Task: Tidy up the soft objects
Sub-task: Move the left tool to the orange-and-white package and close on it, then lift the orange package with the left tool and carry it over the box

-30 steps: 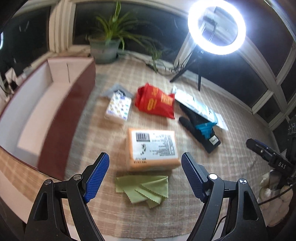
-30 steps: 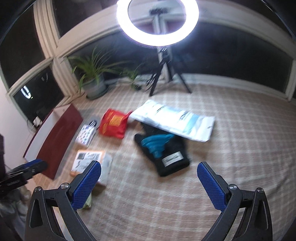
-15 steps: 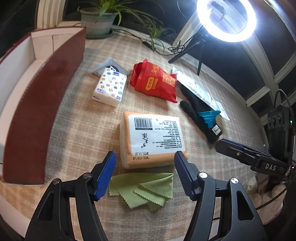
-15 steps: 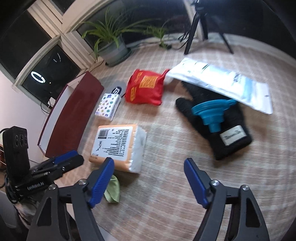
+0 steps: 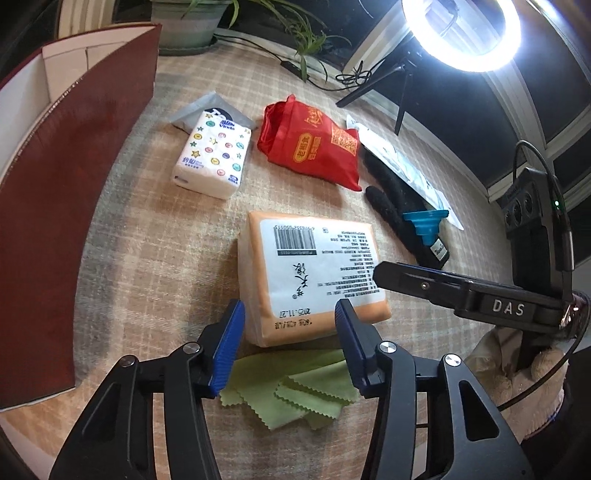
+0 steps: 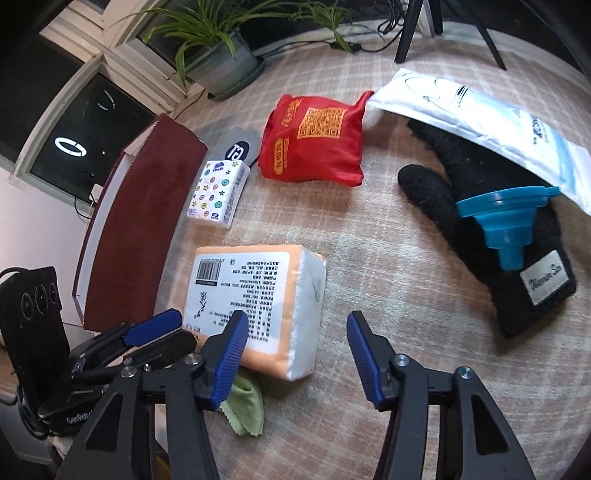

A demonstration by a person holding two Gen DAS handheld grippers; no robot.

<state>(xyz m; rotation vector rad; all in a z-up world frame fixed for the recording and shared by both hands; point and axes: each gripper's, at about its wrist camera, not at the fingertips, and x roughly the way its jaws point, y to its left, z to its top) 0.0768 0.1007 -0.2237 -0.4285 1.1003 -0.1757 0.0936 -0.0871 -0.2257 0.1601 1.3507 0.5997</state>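
An orange tissue pack (image 5: 314, 273) (image 6: 255, 306) lies on the checked mat with a green cloth (image 5: 291, 387) (image 6: 245, 402) at its near end. My left gripper (image 5: 289, 314) hovers over that end and the cloth, jaws closing, pads touching nothing. My right gripper (image 6: 297, 321) hangs over the pack's right near corner, jaws also closing, nothing pressed. Each gripper shows in the other's view: right gripper (image 5: 406, 273), left gripper (image 6: 155, 328). Farther off lie a star-print tissue pack (image 5: 212, 158) (image 6: 218, 192), a red bag (image 5: 314, 147) (image 6: 314, 140) and a black glove (image 5: 391, 206) (image 6: 436, 184).
A maroon open box (image 5: 55, 203) (image 6: 140, 221) stands along the left. A blue funnel (image 5: 424, 225) (image 6: 506, 221) rests on the glove, and a white plastic package (image 5: 399, 158) (image 6: 480, 110) overlaps it. A plant pot (image 6: 225, 70), ring light (image 5: 461, 33) and tripod stand at the back.
Both grippers have sunk toward the mat and tilted down, and their jaws have narrowed. The right gripper has moved left over the orange pack and into the left wrist view.
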